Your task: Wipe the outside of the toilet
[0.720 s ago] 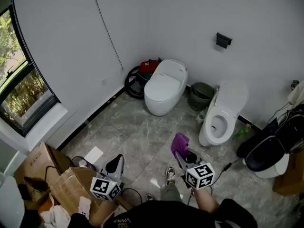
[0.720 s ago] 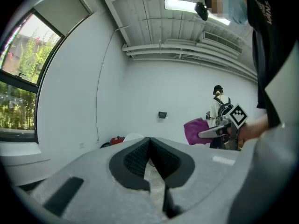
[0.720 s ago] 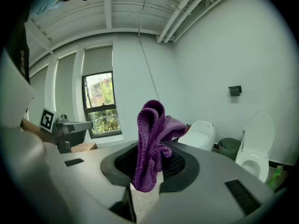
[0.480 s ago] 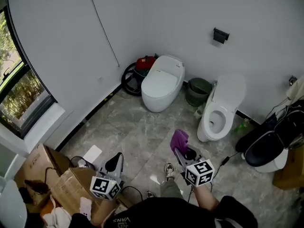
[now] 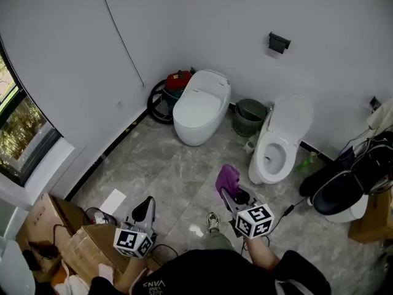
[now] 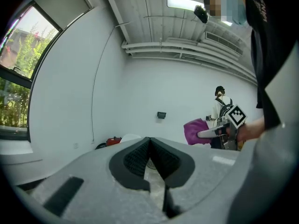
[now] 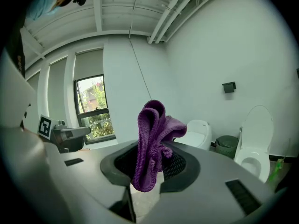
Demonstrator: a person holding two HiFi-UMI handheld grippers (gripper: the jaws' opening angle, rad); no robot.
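Far left, window [image 5: 18, 128] and cardboard boxes [image 5: 46, 217], partly cut off by the frame edge. Left gripper [image 5: 145, 206] is held low over the floor [image 5: 166, 171]. Its own view shows the jaws pressed together with nothing between them.

Centre, red machine [image 5: 178, 78] with a black hose sits in the corner, just beside the closed toilet [image 5: 199, 106], lid down. Green bin [image 5: 249, 117] stands between that and the open toilet [image 5: 279, 146], lid up against the wall.

Right gripper [image 5: 228, 194] has its jaws clenched on a purple cloth [image 5: 227, 178], bunched and sticking up above them. It is held in the air near the open toilet's bowl, not touching it.

Far right, a dark-seated toilet [image 5: 344, 198], partly cut off.

Progress: wiping looks not started. Cloth is in hand and well apart from any porcelain, so the approach and the whole outside wipe remain.

Hard to tell: which toilet is meant, probably the open one as it is nearest. The toilets' back and far sides are hidden. The clutter at right is too tangled to name. No dirt is visible at this range.
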